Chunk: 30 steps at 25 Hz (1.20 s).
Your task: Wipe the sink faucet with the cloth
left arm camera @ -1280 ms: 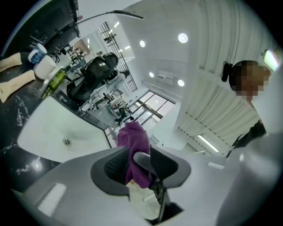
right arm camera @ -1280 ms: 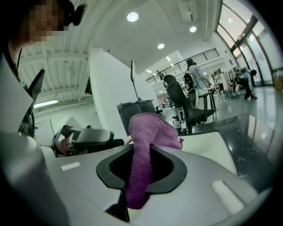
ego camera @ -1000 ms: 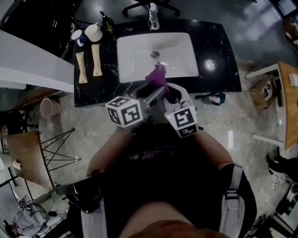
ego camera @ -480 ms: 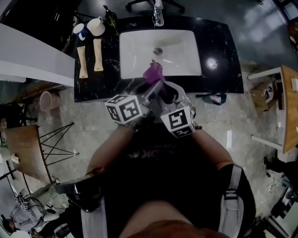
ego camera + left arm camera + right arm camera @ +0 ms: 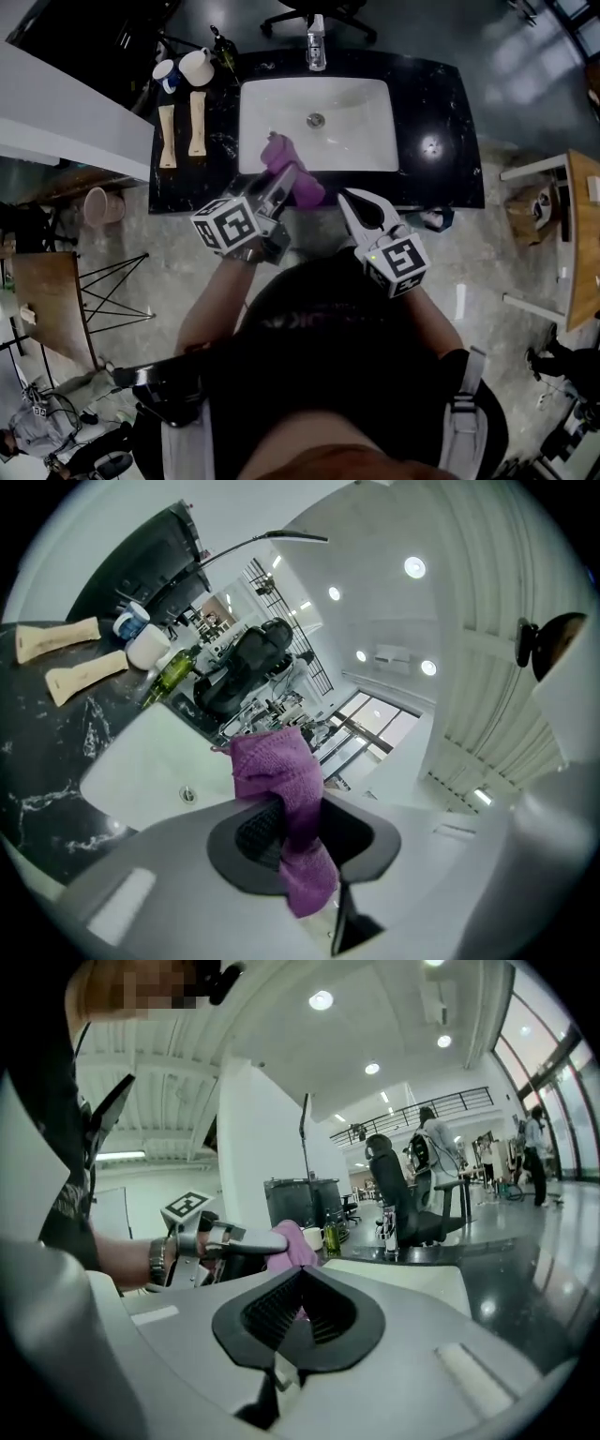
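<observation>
The purple cloth [image 5: 309,190] hangs in the air over the front edge of the white sink [image 5: 366,141]. My left gripper [image 5: 284,174] is shut on it, its jaws still closing, and the cloth [image 5: 277,772] bunches up between the pads and droops below them. My right gripper [image 5: 348,196] is shut and empty, off to the right of the cloth and apart from it. The right gripper view shows the left gripper [image 5: 251,1240] with the cloth [image 5: 293,1245] beside it. The chrome faucet [image 5: 316,49] stands at the back of the sink, well beyond both grippers.
On the black counter [image 5: 436,103], left of the sink, lie two wooden pieces [image 5: 180,127], with two cups [image 5: 185,67] and a green bottle [image 5: 218,43] behind them. An office chair [image 5: 323,14] stands past the counter. A pink bin [image 5: 98,213] sits on the floor to the left.
Both grippers were together at the cloth. The right one has let go, shut and drawn off to the right. The left one has carried the cloth to the left.
</observation>
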Each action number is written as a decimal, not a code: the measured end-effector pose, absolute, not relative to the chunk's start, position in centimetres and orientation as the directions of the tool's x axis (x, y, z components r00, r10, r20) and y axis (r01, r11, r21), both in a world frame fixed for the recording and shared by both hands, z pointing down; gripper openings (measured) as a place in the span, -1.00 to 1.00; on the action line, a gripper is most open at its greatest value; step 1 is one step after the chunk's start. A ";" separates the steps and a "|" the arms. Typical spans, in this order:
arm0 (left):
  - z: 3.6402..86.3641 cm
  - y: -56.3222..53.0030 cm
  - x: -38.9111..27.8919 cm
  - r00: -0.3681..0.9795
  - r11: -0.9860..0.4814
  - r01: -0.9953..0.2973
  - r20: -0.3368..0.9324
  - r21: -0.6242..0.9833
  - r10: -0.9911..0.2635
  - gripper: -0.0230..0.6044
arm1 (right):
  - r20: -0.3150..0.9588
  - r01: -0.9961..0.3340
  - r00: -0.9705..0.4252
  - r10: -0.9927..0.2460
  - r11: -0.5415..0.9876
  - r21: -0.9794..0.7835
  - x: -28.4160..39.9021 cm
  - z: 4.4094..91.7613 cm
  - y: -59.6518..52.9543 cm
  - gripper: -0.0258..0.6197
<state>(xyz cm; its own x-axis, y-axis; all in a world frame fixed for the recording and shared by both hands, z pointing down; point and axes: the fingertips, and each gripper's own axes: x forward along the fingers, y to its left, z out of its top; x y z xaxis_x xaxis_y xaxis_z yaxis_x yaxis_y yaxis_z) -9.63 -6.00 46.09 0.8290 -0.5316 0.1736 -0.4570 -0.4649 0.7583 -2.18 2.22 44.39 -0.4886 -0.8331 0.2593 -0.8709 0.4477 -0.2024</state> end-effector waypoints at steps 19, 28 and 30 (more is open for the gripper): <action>39.5 -13.9 -5.7 0.813 -0.601 -0.522 0.140 0.606 -0.565 -0.67 | 0.276 -0.778 -0.580 -0.767 0.419 -0.469 11.6 47.0 3.0 -0.89; 37.4 -26.3 -4.1 0.830 -0.635 -0.497 0.110 0.591 -0.547 -0.66 | 0.301 -0.845 -0.394 -0.869 0.213 -0.490 16.3 47.7 1.3 -0.89; 37.6 -29.4 -3.4 0.836 -0.635 -0.483 0.103 0.603 -0.539 -0.66 | 0.304 -0.862 -0.336 -0.891 0.161 -0.481 17.1 47.5 0.9 -0.89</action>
<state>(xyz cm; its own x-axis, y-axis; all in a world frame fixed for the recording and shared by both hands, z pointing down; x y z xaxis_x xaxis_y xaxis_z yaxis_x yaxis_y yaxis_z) -3.42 -29.36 37.60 0.8361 -0.5389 0.1027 -0.4833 -0.6349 0.6027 17.12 0.86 47.51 -0.3362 -0.8914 0.3039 -0.8619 0.1611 -0.4809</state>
